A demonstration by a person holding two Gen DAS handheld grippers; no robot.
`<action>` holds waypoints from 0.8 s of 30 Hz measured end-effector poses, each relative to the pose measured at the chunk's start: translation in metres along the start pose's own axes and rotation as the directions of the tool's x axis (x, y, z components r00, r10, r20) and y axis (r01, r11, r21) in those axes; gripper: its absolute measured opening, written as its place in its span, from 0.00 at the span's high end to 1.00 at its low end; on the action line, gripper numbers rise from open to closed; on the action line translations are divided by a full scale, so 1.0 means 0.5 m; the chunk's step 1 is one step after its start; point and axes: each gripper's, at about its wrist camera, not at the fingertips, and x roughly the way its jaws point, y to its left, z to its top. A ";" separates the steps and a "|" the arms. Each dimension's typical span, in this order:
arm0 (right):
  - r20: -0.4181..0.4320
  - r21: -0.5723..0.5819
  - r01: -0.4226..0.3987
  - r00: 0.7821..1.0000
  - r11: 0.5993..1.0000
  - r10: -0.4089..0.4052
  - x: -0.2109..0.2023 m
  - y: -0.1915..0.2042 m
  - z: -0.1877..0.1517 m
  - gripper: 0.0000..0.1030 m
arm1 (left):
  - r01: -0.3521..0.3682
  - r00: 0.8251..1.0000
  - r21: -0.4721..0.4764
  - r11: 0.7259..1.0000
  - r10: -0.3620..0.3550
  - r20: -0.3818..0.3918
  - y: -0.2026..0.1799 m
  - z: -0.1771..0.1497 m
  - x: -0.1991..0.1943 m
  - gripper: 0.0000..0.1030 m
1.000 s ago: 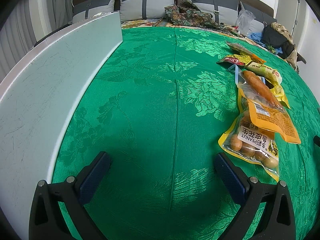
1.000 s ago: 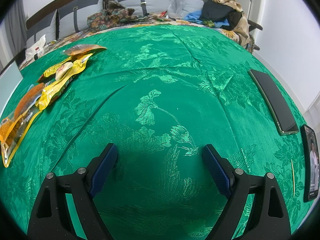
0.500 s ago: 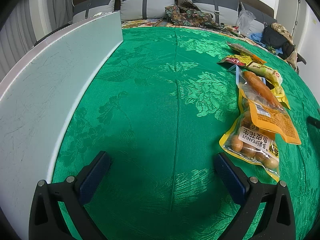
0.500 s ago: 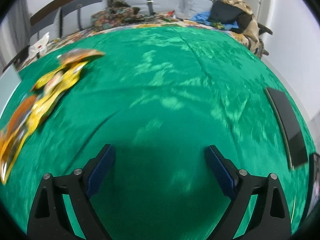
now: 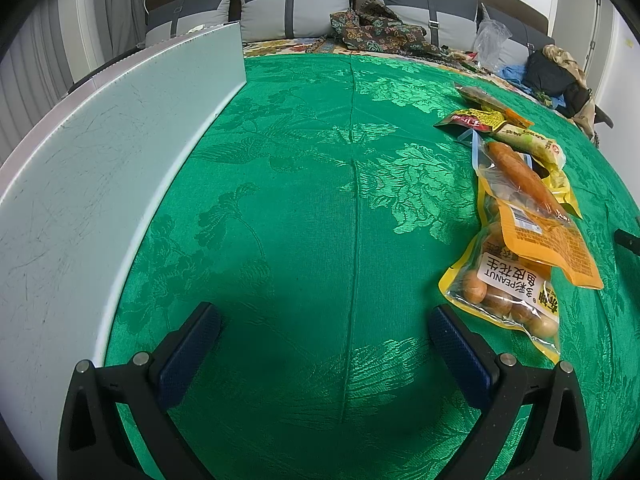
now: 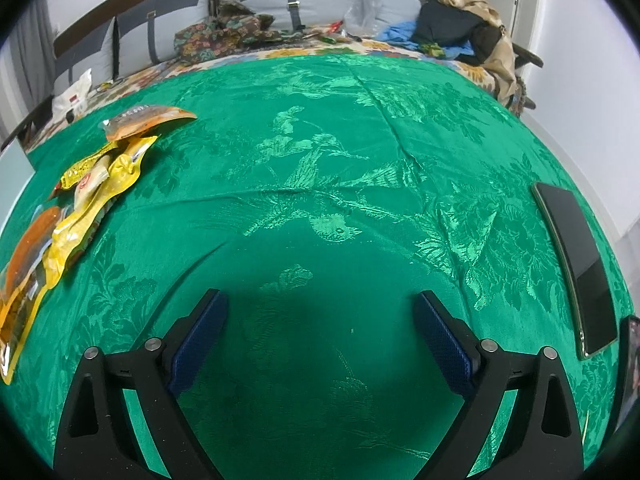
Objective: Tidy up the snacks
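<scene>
green cloth (image 5: 304,208): bare under both grippers | snack packets (image 5: 520,216): overlapping row, long axis running away, between the two hands, nearer left | left gripper (image 5: 324,340): jaws apart, empty, peanut packet (image 5: 508,296) just right | right gripper (image 6: 320,332): just opened wide, empty, snacks far left

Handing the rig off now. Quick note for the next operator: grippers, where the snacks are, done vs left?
Left hand-held gripper: open, empty, over bare green cloth.
Right hand-held gripper: jaws have just been opening, now wide, nothing between them, over bare cloth.
Snacks: loose overlapping row on the cloth, between the two grippers. Peanut bag nearest, orange pouch on it, sausage pack and smaller packets beyond.
White panel stands along the left edge; two phones on the right.
Done: nothing visibly sorted.
Left: all the snacks.
</scene>
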 end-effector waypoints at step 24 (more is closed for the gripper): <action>0.000 0.001 0.001 1.000 1.000 -0.001 0.000 0.000 0.000 0.06 | -0.001 1.000 0.001 1.000 0.001 0.000 0.000 0.000 0.001 0.00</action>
